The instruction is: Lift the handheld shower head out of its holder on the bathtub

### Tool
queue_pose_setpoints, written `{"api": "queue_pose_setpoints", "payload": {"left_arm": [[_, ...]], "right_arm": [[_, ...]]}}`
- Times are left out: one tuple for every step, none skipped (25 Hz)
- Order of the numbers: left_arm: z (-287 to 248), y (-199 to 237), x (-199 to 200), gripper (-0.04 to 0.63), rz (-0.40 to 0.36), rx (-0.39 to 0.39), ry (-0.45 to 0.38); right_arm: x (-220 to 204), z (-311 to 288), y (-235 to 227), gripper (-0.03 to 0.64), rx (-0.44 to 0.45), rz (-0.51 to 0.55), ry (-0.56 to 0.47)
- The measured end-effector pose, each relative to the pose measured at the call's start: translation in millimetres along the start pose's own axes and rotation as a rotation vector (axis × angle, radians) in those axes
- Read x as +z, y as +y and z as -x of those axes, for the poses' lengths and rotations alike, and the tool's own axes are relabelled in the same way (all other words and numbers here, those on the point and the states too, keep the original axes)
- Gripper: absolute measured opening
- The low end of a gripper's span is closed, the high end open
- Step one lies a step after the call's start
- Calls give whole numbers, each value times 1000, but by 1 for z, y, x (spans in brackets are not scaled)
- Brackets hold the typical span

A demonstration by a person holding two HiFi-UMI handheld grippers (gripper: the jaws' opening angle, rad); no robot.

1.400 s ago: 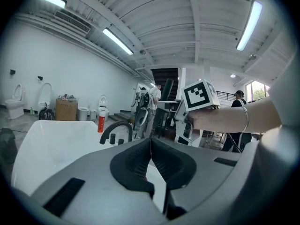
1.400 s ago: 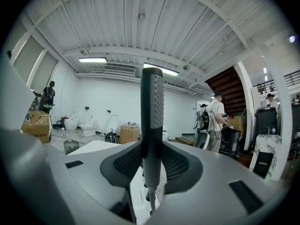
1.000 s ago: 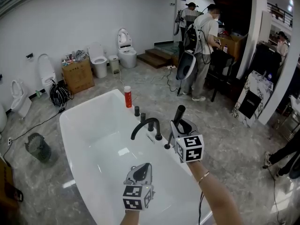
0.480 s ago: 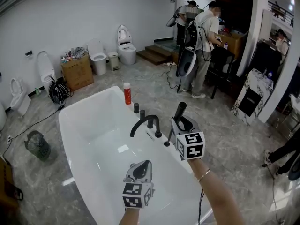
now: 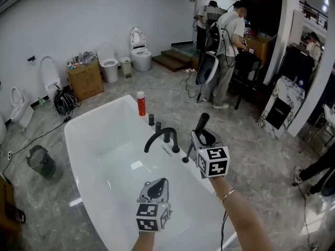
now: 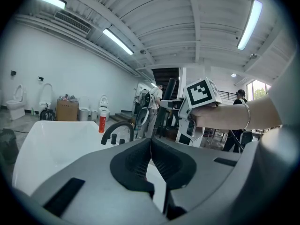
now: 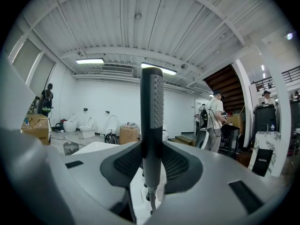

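Fingers [image 7: 126, 162] of the right gripper [image 7: 151, 168] clamp the upright shower head [image 7: 152, 107] by its handle, its hose hanging below. The head view hides that grip behind the marker cube [image 5: 212, 162], but places the shower head beside the bathtub [image 5: 89, 135] rim, near the faucet [image 5: 159, 139]. The left gripper [image 6: 151, 150] has its 2 jaws pressed together, holding nothing, and hangs over the tub. 1 red bottle [image 5: 141, 103] stands on the rim.
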State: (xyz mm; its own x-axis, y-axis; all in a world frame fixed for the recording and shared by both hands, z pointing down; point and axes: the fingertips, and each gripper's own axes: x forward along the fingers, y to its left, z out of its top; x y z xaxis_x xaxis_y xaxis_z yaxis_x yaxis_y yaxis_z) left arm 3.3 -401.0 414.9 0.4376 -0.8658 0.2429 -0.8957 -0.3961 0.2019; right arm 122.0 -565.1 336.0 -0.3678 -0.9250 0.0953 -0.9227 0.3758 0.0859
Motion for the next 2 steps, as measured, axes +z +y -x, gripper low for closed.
{"api": "queue_pose_setpoints", "payload": {"left_arm": [[0,0,0,20,-1,0,0],[-1,-1,1,20,-1,0,1]], "right_arm": [[1,0,0,129,0,0,0],[1,0,-1,129,-1,0,-1]]}}
